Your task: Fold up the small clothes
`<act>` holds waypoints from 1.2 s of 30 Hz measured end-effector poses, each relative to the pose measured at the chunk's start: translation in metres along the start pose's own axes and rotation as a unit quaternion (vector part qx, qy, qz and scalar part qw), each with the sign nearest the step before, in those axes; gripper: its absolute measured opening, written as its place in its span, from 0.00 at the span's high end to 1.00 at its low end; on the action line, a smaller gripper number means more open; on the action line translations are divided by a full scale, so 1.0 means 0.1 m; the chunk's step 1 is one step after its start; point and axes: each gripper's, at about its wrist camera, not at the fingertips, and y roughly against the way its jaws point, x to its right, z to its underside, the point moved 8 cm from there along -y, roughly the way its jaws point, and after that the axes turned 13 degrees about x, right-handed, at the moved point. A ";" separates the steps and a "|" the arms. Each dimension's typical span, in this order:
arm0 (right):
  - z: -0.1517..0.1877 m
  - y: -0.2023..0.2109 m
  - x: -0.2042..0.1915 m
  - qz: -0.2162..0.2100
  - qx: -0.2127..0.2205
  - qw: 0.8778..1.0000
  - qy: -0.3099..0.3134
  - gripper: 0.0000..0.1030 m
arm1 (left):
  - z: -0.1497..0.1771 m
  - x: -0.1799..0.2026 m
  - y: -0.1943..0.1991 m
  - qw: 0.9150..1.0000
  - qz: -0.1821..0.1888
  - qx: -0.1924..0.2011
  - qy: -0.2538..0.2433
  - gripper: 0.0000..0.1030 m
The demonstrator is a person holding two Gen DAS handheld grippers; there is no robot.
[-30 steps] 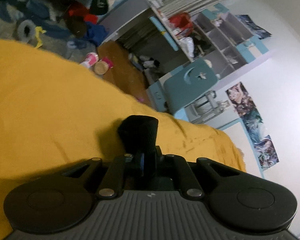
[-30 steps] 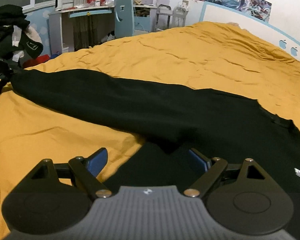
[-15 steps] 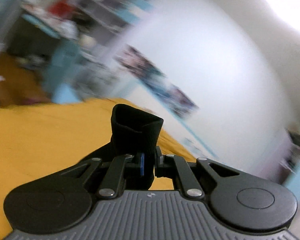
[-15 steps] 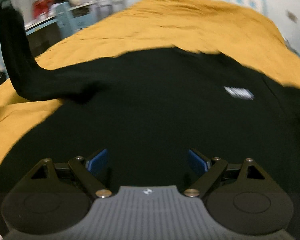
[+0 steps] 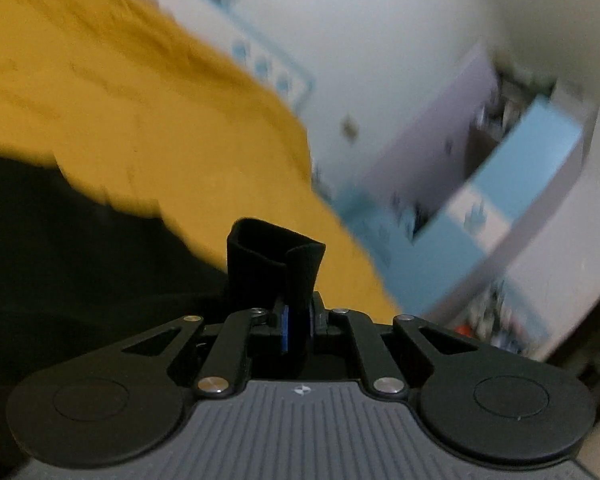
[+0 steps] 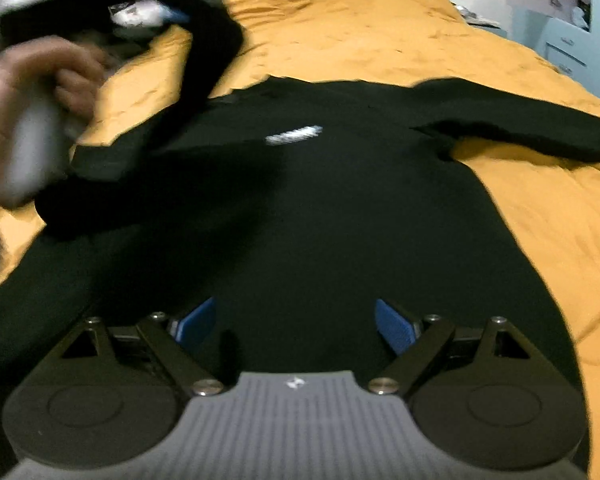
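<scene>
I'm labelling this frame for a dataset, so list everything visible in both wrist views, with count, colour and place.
sweater: one, black with a small white chest mark, spread on the bed; one sleeve lifted at upper left, the other lying out to the right
sleeve cuff: one, black, pinched in the left jaws
bedspread: one, mustard yellow, under the sweater
cabinet: one, light blue and white, blurred, by the wall
hand: one, blurred, at left edge of the right wrist view
left gripper: black, shut on the cuff
right gripper: black with blue pads, open above the sweater
</scene>
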 end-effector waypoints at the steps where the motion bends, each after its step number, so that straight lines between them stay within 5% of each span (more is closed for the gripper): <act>1: 0.00 0.00 0.04 0.002 0.002 1.000 0.002 0.20 | 0.16 0.00 -0.09 1.000 0.001 -0.018 -0.004 0.89; 5: -0.02 0.03 0.17 0.013 0.012 1.000 -0.005 0.20 | 0.36 0.14 -0.15 0.997 0.047 -0.065 -0.019 0.74; 7: -0.07 0.05 0.24 0.018 0.025 0.999 -0.021 0.20 | 0.18 0.25 0.05 0.994 0.095 -0.047 -0.008 0.71; 11: -0.35 -0.02 0.39 0.003 0.062 0.995 -0.080 0.20 | -0.43 0.16 0.79 0.993 0.118 0.021 -0.014 0.40; 13: -0.54 -0.16 0.51 -0.015 0.074 0.989 -0.125 0.19 | -0.67 -0.08 1.21 0.994 0.088 0.044 -0.038 0.38; 17: -0.92 -0.68 0.77 -0.018 0.087 0.978 -0.187 0.19 | -0.88 -0.88 1.86 0.996 -0.034 0.055 -0.065 0.36; 22: -1.21 -1.49 0.87 -0.019 0.084 0.984 -0.157 0.19 | -0.64 -1.85 2.27 0.989 -0.135 0.040 0.054 0.36; 26: -1.15 -1.97 0.83 -0.068 0.037 0.973 -0.220 0.20 | -0.56 -2.28 2.33 0.976 -0.176 0.032 0.120 0.36; 27: -1.13 -2.01 0.80 -0.071 0.032 0.972 -0.221 0.28 | -0.57 -2.29 2.30 0.975 -0.178 0.034 0.128 0.36; 28: -1.11 -2.03 0.77 -0.070 0.026 0.973 -0.216 0.65 | -0.54 -2.35 2.30 0.973 -0.181 0.036 0.137 0.36; 29: -1.11 -2.06 0.76 -0.064 0.012 0.975 -0.213 0.90 | -0.52 -2.38 2.29 0.972 -0.183 0.037 0.144 0.36; 33: -1.30 -1.75 0.83 -0.060 0.057 0.971 -0.224 0.96 | -0.54 -2.43 2.29 0.970 -0.189 0.036 0.148 0.36; 36: -1.45 -1.54 1.04 -0.015 0.104 0.973 -0.204 0.96 | -0.51 -2.39 2.31 0.970 -0.184 0.040 0.152 0.36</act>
